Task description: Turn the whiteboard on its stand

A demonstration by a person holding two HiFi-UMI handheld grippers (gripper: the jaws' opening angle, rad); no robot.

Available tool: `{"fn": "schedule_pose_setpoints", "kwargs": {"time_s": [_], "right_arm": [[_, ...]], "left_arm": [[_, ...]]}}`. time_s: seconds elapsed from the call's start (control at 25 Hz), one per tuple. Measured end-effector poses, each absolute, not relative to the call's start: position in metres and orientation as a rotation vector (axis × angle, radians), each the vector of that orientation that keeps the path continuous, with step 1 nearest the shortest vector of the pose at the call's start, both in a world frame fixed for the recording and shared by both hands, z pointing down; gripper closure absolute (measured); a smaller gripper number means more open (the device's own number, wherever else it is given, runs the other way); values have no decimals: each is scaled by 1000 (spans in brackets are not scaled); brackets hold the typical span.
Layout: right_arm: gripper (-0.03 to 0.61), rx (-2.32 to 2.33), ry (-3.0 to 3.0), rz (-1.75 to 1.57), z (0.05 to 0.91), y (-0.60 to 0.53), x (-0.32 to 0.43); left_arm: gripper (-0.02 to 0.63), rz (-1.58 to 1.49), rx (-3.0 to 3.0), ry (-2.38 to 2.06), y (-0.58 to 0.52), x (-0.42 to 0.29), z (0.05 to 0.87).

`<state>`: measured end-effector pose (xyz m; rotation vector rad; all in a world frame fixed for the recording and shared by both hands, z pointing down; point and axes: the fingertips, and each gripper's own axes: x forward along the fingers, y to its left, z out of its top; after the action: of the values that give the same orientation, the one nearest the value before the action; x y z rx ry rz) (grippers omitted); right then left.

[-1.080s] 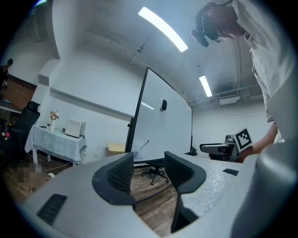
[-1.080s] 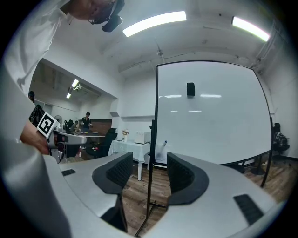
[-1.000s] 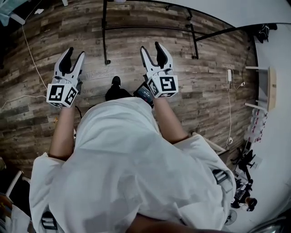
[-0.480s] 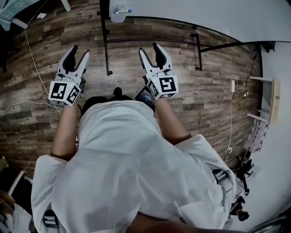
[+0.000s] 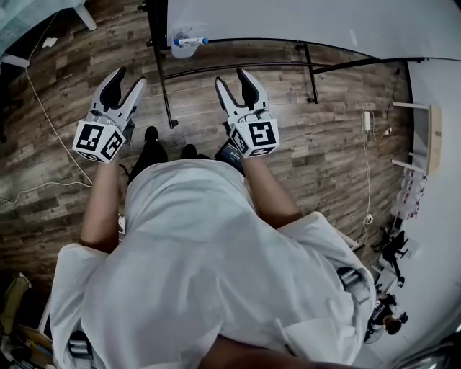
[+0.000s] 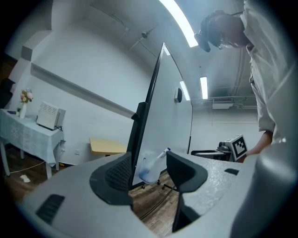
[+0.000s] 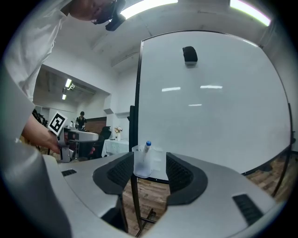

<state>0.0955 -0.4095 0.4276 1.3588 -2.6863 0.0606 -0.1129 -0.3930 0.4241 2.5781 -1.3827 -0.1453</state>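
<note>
The whiteboard (image 5: 302, 21) stands on a black stand (image 5: 162, 79) just ahead of me, its white face filling the right gripper view (image 7: 209, 102). In the left gripper view I see the whiteboard (image 6: 170, 107) almost edge-on. A clear cup (image 7: 143, 162) holding a blue-capped marker hangs at its lower left corner. A dark eraser (image 7: 189, 54) sticks near the top. My left gripper (image 5: 126, 78) has its jaws opening and nothing between them. The jaws of my right gripper (image 5: 232, 78) are closing slightly on empty air. Both stop short of the board.
A white cable (image 5: 43, 94) trails over the wood floor at the left. A charger and cord (image 5: 365, 122) lie at the right, near a wooden shelf (image 5: 428, 137). A cloth-covered table (image 6: 28, 135) and a yellow table (image 6: 107, 146) stand beyond the board.
The whiteboard and its cup have come further into the head view as I stepped closer. Both grippers moved forward toward the stand. The left jaws spread a little wider.
</note>
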Motion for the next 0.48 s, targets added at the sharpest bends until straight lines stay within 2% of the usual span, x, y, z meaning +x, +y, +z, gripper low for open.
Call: {"fn": "schedule_pose_setpoints", "kwargs": {"time_s": [0.48], "right_arm": [[370,1600,-2578,62,411,-462,59]], "left_arm": [[388,8,2786,-1077,-491,-126,419]]}}
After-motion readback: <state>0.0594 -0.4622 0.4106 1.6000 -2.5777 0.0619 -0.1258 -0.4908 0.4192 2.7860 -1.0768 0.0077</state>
